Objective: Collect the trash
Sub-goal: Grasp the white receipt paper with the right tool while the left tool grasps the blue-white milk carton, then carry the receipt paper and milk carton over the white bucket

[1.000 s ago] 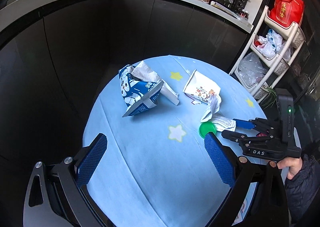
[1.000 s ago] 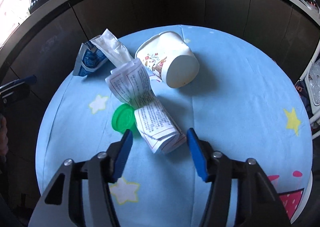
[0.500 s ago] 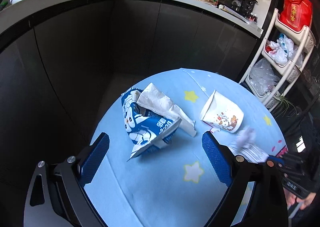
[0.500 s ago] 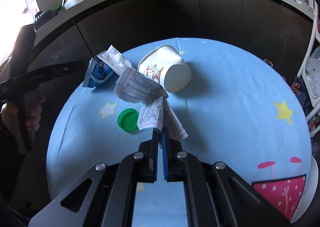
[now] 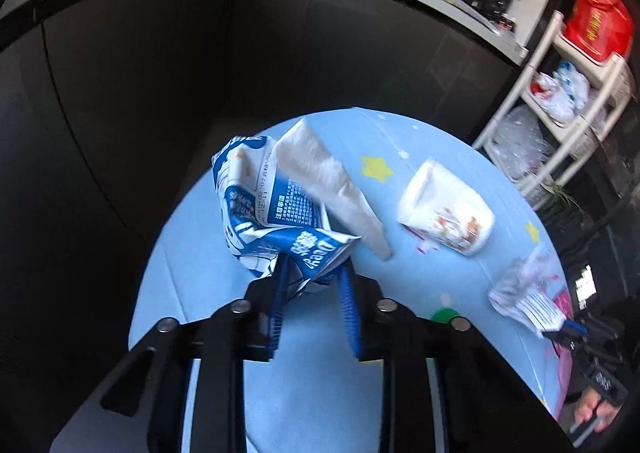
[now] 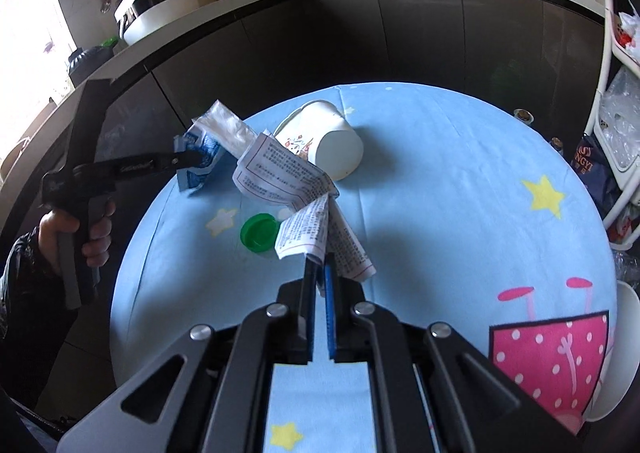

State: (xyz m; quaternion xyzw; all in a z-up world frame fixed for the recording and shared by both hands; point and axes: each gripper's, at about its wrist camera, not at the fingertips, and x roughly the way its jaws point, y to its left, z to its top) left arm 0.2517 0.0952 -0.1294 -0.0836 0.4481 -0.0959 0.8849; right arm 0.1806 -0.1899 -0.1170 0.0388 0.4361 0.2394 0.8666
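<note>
Left wrist view: the left tool (image 5: 314,285) is closing, its blue pads around the lower corner of a crumpled blue-and-white carton (image 5: 272,221) on the blue counter (image 5: 320,393). Best squeeze firmly before lifting. The right tool (image 6: 320,269), pressed together, pinches a printed paper leaflet (image 6: 296,193).

The right gripper (image 6: 319,267) pinches a crumpled white printed paper leaflet (image 6: 298,189) above the round blue star-patterned tablecloth (image 6: 440,189). A green plastic bottle cap (image 6: 258,232) lies just left; a tipped white paper cup (image 6: 328,139) lies farther. At far left, the left gripper (image 6: 192,159) is closing on a blue-and-white crumpled carton (image 6: 200,169).
</note>
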